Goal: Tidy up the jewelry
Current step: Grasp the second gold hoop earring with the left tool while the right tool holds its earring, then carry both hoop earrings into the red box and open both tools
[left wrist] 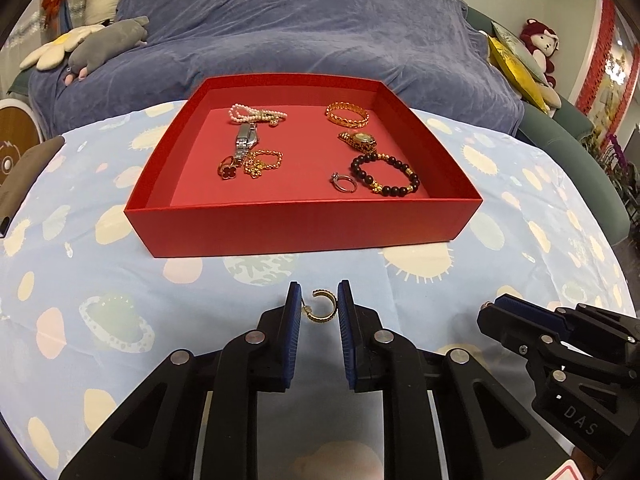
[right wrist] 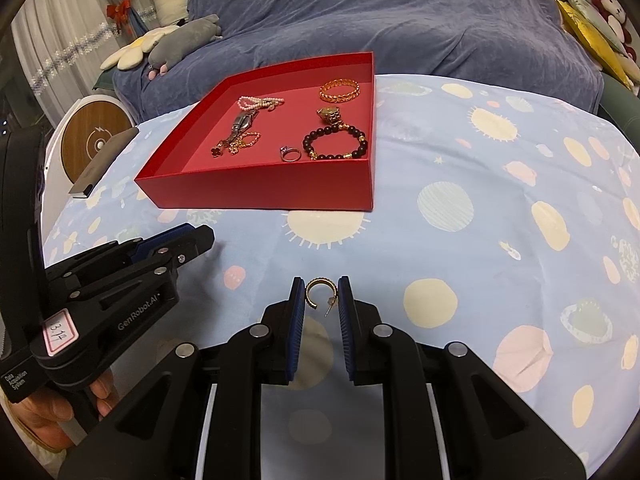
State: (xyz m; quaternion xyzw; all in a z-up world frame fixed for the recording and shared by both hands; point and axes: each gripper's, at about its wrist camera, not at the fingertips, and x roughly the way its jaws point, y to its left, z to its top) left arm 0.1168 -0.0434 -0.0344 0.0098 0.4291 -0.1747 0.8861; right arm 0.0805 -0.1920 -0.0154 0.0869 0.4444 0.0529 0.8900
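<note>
A red tray [left wrist: 304, 222] [right wrist: 260, 194] sits on the blue patterned tablecloth and holds several jewelry pieces: a pearl strand [left wrist: 256, 114], a silver watch [left wrist: 245, 142], a gold bangle [left wrist: 347, 115], a gold watch [left wrist: 359, 141], a dark bead bracelet [left wrist: 386, 174], a silver ring [left wrist: 344, 183]. My left gripper [left wrist: 319, 308] is shut on a gold hoop earring [left wrist: 322, 306], held above the cloth in front of the tray. My right gripper [right wrist: 322, 296] is shut on a second gold hoop earring [right wrist: 320, 292]. Each gripper shows in the other's view.
A sofa under a blue cover [left wrist: 304, 28] with plush toys [left wrist: 108, 40] stands behind the table. A dark flat object [right wrist: 104, 160] lies at the table's left edge. A round wooden-faced device [right wrist: 96, 136] stands left of the table.
</note>
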